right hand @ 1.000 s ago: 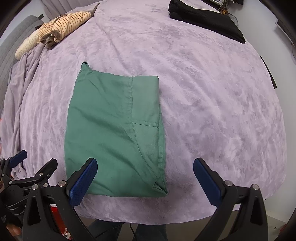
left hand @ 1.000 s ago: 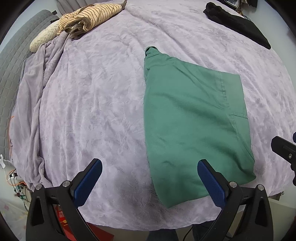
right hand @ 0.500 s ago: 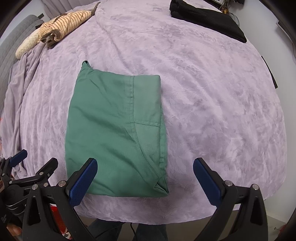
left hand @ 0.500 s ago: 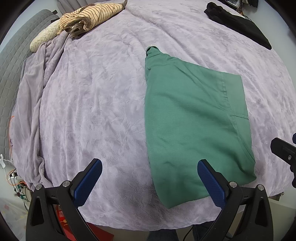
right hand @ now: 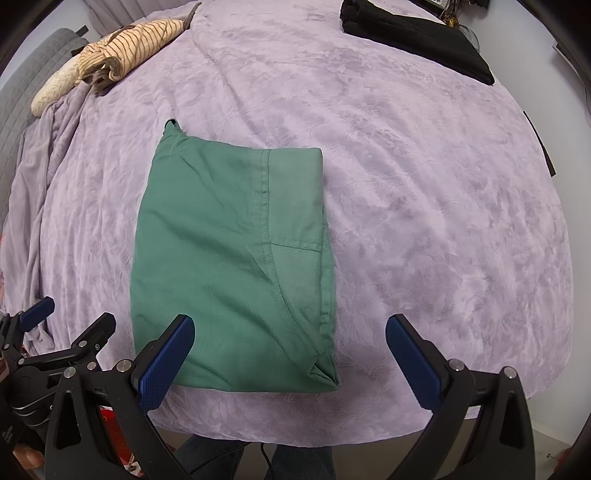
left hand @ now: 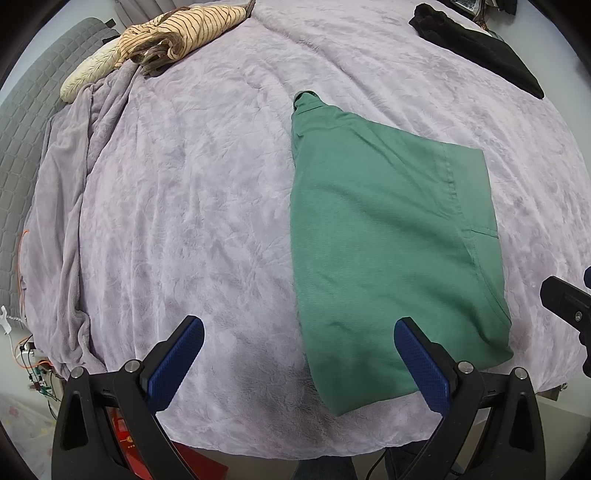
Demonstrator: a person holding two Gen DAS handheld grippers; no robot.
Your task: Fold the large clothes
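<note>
A green garment (left hand: 388, 236) lies folded into a flat rectangle on the lilac bed cover (left hand: 192, 206), near the front edge. It also shows in the right wrist view (right hand: 229, 266). My left gripper (left hand: 299, 354) is open and empty, held above the bed's front edge at the garment's near left corner. My right gripper (right hand: 290, 354) is open and empty, above the garment's near right corner. Neither gripper touches the cloth. The left gripper also shows at the lower left of the right wrist view (right hand: 62, 328).
A striped beige garment (left hand: 184, 33) lies bunched at the far left, also in the right wrist view (right hand: 125, 48). A black folded garment (right hand: 413, 40) lies at the far right. The bed cover hangs rumpled over the left side (left hand: 62, 229). A grey headboard (left hand: 22, 110) stands at the left.
</note>
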